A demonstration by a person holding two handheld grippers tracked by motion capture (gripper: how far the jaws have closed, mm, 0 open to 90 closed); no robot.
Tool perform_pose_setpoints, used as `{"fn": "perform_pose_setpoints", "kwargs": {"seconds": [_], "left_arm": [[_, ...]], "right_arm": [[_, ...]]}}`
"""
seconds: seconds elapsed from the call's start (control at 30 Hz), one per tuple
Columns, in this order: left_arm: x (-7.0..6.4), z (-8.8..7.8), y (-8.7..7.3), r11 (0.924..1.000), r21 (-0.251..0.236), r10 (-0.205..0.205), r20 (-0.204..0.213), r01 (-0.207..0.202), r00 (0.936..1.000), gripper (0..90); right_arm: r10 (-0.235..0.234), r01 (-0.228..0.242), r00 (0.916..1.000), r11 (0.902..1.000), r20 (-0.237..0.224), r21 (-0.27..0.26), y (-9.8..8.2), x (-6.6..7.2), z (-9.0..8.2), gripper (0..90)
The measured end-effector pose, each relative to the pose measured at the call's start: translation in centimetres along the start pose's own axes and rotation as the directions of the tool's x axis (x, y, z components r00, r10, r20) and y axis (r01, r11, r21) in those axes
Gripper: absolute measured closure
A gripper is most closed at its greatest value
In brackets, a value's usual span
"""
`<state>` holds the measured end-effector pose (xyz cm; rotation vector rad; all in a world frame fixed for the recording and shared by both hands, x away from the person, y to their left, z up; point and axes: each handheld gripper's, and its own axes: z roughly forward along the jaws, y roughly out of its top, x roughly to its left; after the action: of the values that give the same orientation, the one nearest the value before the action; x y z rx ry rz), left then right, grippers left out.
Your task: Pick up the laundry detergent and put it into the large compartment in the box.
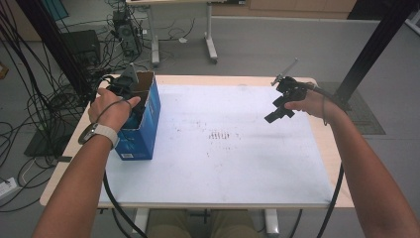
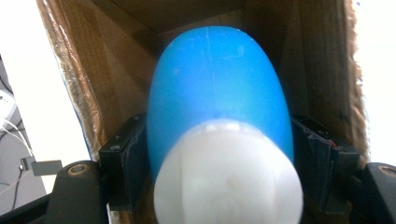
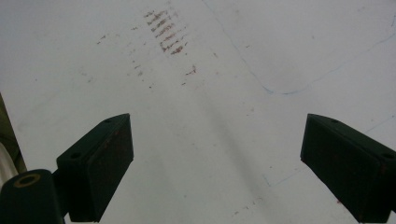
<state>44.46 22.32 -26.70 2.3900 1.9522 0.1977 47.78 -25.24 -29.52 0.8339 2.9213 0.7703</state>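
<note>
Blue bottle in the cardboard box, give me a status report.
Left claw inside open blue cardboard box, jaws either side of blue plastic bottle with white cap; grip unclear. Right claw open above white table sheet. Nothing blocking.

A blue bottle with a white cap is seen inside the open blue cardboard box, cap toward the opening.

The bottle looks like smooth blue plastic with a matt white cap. The box is rough brown cardboard inside, printed blue outside. The table carries matt white, scuffed paper.
</note>
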Motion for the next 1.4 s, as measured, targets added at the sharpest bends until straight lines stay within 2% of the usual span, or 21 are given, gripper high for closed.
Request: {"fn": "perform_pose_setpoints", "kwargs": {"seconds": [0.13,0.33,0.43,0.5,0.8,0.93,1.1,1.2,1.33,1.4], "left_arm": [[0.1,-0.5,-0.3,0.9998,-0.012,0.013,-0.006,-0.013,0.9999,24.4],[0.2,-1.3,-0.5,0.9994,-0.029,0.020,0.012,-0.019,0.9997,21.8],[0.1,-1.8,-0.6,0.9990,-0.035,0.027,0.001,-0.027,0.9996,16.3],[0.1,-2.2,-0.6,0.9987,-0.042,0.029,0.008,-0.028,0.9995,14.8],[-0.2,-3.5,-0.7,0.9967,-0.044,0.070,0.021,-0.069,0.9974,7.5],[-0.2,-4.2,-0.8,0.9946,-0.057,0.087,0.014,-0.086,0.9961,4.1],[-0.3,-5.3,-1.0,0.9920,-0.078,0.100,-0.006,-0.100,0.9950,4.5],[-0.6,-6.1,-1.1,0.9855,-0.098,0.138,-0.014,-0.138,0.9904,4.6],[-1.0,-7.4,-1.4,0.9723,-0.138,0.186,-0.029,-0.189,0.9821,4.5],[-1.4,-8.0,-1.5,0.9633,-0.154,0.217,-0.035,-0.220,0.9755,4.4]], "right_arm": [[0.001,-0.001,1.0000,1.0000,0.000,0.002,0.1,0.1,0.1,9.4],[0.001,-0.001,1.0000,1.0000,0.000,0.003,0.1,0.2,0.0,9.4],[0.001,-0.001,1.0000,1.0000,0.002,0.002,0.1,0.2,0.0,9.4],[-0.004,0.004,1.0000,1.0000,0.002,0.005,0.0,0.2,0.0,9.4],[-0.002,0.002,1.0000,0.9999,0.000,0.011,0.0,0.5,0.0,9.4],[-0.002,0.002,1.0000,0.9999,0.001,0.012,0.0,0.5,-0.1,9.4],[-0.003,0.003,1.0000,1.0000,0.002,0.009,-0.1,0.5,-0.3,9.3],[0.000,0.000,1.0000,1.0000,0.003,0.009,-0.1,0.6,-0.4,9.1],[0.001,-0.001,1.0000,1.0000,0.003,0.006,-0.2,0.6,-0.5,8.9],[0.001,-0.001,1.0000,1.0000,0.005,0.006,-0.3,0.6,-0.6,8.9]]}}
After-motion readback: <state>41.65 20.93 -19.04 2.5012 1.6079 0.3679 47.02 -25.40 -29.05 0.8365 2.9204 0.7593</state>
